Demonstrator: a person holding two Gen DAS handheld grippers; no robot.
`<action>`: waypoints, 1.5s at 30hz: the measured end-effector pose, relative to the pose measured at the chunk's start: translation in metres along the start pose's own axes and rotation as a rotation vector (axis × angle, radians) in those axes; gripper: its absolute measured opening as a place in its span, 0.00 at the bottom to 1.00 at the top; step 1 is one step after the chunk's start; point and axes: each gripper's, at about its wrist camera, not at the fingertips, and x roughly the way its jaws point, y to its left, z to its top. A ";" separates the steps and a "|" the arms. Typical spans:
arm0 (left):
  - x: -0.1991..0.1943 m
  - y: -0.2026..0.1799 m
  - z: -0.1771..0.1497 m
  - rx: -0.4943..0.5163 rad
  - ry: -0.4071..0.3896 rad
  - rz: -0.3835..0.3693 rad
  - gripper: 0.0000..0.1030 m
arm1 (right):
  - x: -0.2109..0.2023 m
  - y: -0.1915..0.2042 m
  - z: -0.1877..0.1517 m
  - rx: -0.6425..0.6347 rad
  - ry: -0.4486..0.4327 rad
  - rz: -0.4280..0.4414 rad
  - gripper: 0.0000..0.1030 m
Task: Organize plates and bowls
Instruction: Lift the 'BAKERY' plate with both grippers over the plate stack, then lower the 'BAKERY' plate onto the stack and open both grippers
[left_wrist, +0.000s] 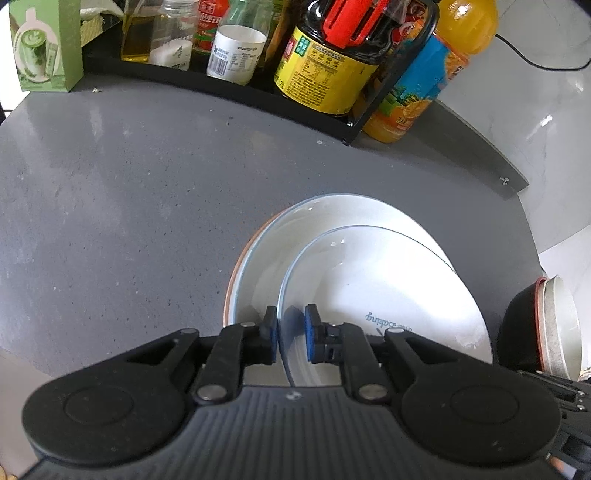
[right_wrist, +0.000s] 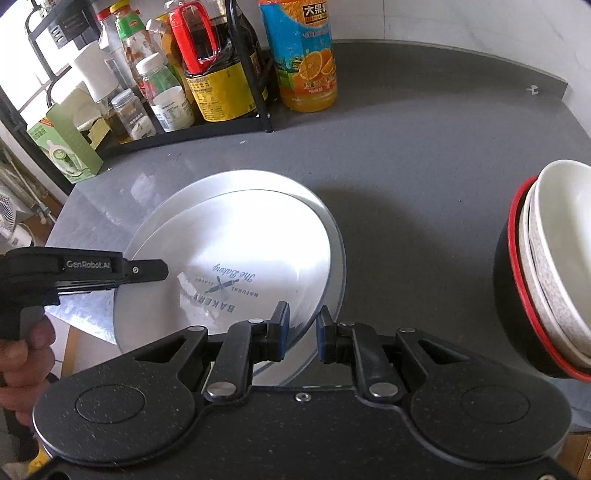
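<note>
Left wrist view looks down on a grey countertop where the white printed plate is tilted above a larger plate, which itself sits on a dish with an orange-brown rim that only this camera catches. The left gripper has its blue pads either side of the printed plate's near rim; the left pad touches it, while a small gap remains at the right one, so whether it truly pinches I cannot tell. At the right edge of this view a stack of bowls is only partly seen. Right wrist view shows that stack in full: a black bowl with a red rim holding speckled and white bowls, standing well apart from the plates. It also reveals the printed plate's bakery logo and the left gripper's black body reaching in from the left, held by a hand. The right gripper is spread, its fingers straddling the plate's near edge without closing on it. Both views show a black rack of sauce bottles and an orange juice bottle at the back, with a green carton beside the rack.
</note>
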 end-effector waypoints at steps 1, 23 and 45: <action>0.001 -0.001 0.000 0.010 -0.001 0.002 0.13 | -0.001 -0.001 0.000 0.001 0.005 0.002 0.15; 0.006 -0.011 0.010 0.094 -0.034 0.025 0.14 | 0.011 0.004 -0.003 -0.021 0.071 -0.054 0.25; -0.013 -0.007 0.026 0.090 0.028 0.021 0.23 | 0.018 0.015 0.001 0.024 0.084 -0.120 0.31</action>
